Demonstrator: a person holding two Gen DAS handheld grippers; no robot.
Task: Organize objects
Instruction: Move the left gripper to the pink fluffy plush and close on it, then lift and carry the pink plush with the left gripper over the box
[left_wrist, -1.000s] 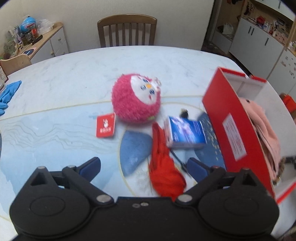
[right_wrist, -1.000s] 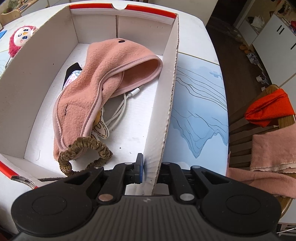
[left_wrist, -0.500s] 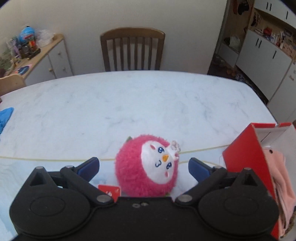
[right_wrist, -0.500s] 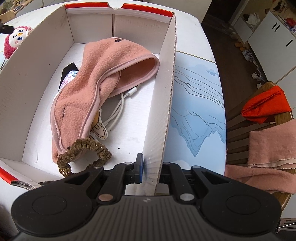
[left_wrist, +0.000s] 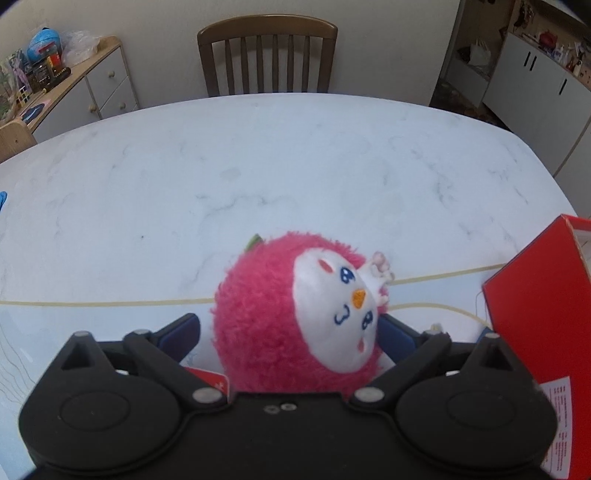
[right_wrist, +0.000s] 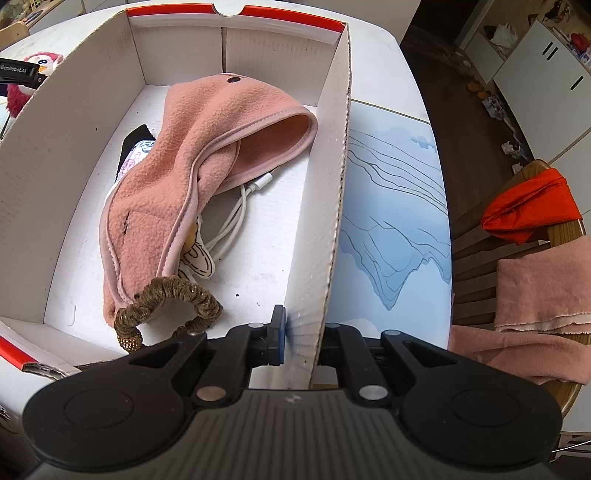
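two grippers are at work on one tidy-up. the left gripper (left_wrist: 288, 332) has come forward and down from the scatter of small things it was over a second ago, and its spread fingers (left_wrist: 181, 330) now flank the pink plush toy (left_wrist: 295, 314), which sits on the marble surface (left_wrist: 258, 166) just beside the red box (left_wrist: 539, 314). the fingers are starting to close in, with the toy between them; the right pad looks at or near the fur, the left one shows a small gap, so the toy is probably not yet gripped. the right gripper (right_wrist: 299, 339) has stayed put, its fingers pinching the white wall of the box (right_wrist: 332, 221), steadying it. inside lie a pink fleece hat (right_wrist: 207, 155), a white cable (right_wrist: 236, 218) and a brown scrunchie (right_wrist: 166, 302). so the toy looks like the next item to go in, and it is bulky and soft, so a firm squeeze seems needed.
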